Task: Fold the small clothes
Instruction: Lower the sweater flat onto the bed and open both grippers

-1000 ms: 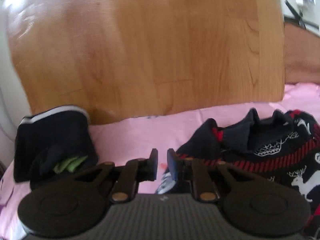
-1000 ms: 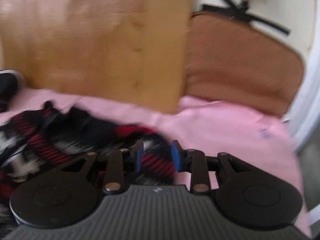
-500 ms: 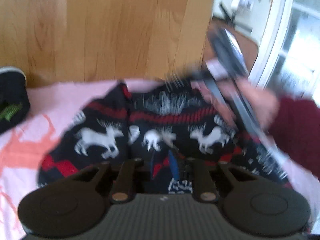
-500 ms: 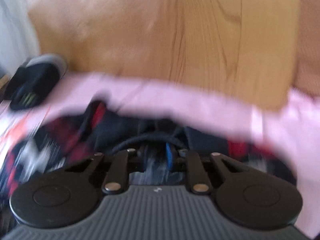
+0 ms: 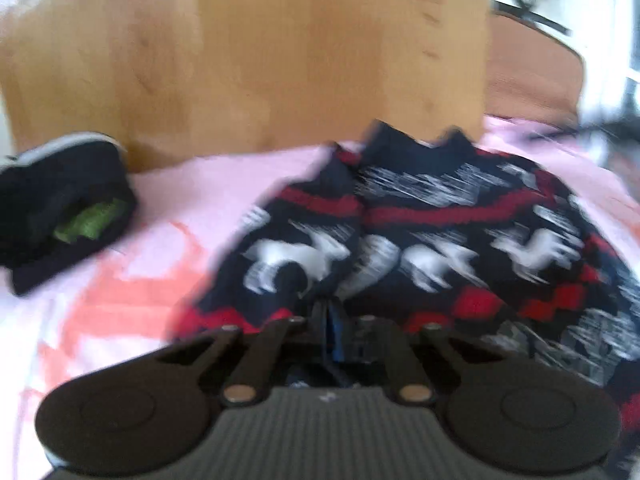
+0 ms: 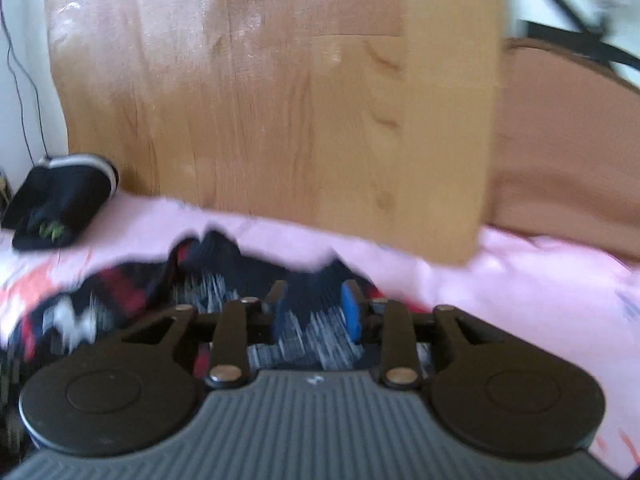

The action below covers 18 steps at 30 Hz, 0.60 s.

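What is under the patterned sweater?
The sweater lies on a pink sheet with orange marks. The sheet shows all around it; what lies directly beneath it is covered.

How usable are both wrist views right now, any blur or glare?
Left wrist: motion blur smears the patterned sweater; the folded dark garment reads better. Right wrist: sweater streaked too, window glare whitens the wooden board; fisheye bends edges in both.

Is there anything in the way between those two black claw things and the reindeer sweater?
Nothing visible. The left gripper has its jaws shut at the sweater's near edge; the right gripper has its jaws opening with sweater fabric between them. The folded dark garment lies apart, far left.
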Motion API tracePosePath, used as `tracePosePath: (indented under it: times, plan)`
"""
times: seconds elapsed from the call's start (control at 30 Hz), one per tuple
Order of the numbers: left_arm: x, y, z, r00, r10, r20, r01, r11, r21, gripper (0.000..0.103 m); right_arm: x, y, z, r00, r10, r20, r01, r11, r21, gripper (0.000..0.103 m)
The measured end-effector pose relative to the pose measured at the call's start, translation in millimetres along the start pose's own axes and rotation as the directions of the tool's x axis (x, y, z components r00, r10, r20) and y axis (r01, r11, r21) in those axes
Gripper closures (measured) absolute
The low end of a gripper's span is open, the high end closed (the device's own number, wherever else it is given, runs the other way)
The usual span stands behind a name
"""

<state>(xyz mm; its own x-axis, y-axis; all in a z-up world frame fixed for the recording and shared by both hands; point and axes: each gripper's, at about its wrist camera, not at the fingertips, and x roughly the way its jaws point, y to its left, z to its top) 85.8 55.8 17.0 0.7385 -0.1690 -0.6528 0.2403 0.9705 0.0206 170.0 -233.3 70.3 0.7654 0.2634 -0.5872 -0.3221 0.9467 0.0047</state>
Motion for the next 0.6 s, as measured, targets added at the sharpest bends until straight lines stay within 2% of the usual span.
tracePosePath:
  times: [0.03, 0.07, 0.1, 0.17, 0.23, 0.27, 0.3, 0.37, 0.43, 0.6]
  plan:
    - [0.5, 10.0, 4.0, 0.996, 0.084, 0.018, -0.084, 0.996, -0.007, 0.097, -15.0, -1.8, -12.4, 1.000, -0.016, 0.000, 0.016, 1.000, 0.001, 0.065]
    - [3.0, 21.9, 8.1, 0.983, 0.182, 0.030, -0.181, 0.983, -0.027, 0.097, -25.2, -2.9, -26.4, 1.000, -0.028, -0.001, 0.028, 1.000, 0.006, 0.063]
    - [3.5, 39.2, 11.7, 0.969, 0.244, 0.033, -0.241, 0.968, -0.065, 0.097, -36.9, -7.5, -41.0, 0.999, -0.041, -0.003, 0.041, 0.999, 0.016, 0.061]
    - [-0.1, 73.4, 17.1, 0.957, 0.291, 0.017, -0.286, 0.947, -0.147, 0.095, -64.4, -14.6, -65.2, 0.998, -0.065, -0.013, 0.066, 0.997, 0.045, 0.060]
    - [-9.4, 98.8, 18.6, 0.912, 0.410, 0.001, -0.401, 0.892, -0.207, 0.094, -86.4, -18.2, -89.4, 0.996, -0.087, -0.019, 0.088, 0.993, 0.081, 0.060]
    - [-14.4, 105.7, 18.2, 0.909, 0.417, 0.005, -0.405, 0.887, -0.223, 0.092, -98.0, -20.3, -101.4, 0.995, -0.094, -0.019, 0.096, 0.991, 0.097, 0.059]
    - [-21.6, 111.7, 17.6, 0.915, 0.403, 0.010, -0.389, 0.889, -0.241, 0.090, -104.1, -16.7, -111.7, 0.995, -0.100, -0.017, 0.102, 0.988, 0.112, 0.058]
    - [-35.7, 112.4, 16.7, 0.929, 0.369, 0.039, -0.348, 0.904, -0.249, 0.070, -118.8, -13.4, -126.0, 0.994, -0.109, -0.011, 0.109, 0.985, 0.136, 0.054]
    - [-44.6, 99.5, 17.0, 0.933, 0.350, 0.086, -0.326, 0.921, -0.215, 0.061, -124.7, -8.3, -135.9, 0.993, -0.120, -0.004, 0.119, 0.982, 0.148, 0.050]
    - [-48.5, 56.9, 35.7, 0.955, 0.246, 0.163, -0.229, 0.966, -0.117, 0.060, -121.3, -5.8, -142.6, 0.995, -0.096, -0.009, 0.096, 0.985, 0.145, 0.027]
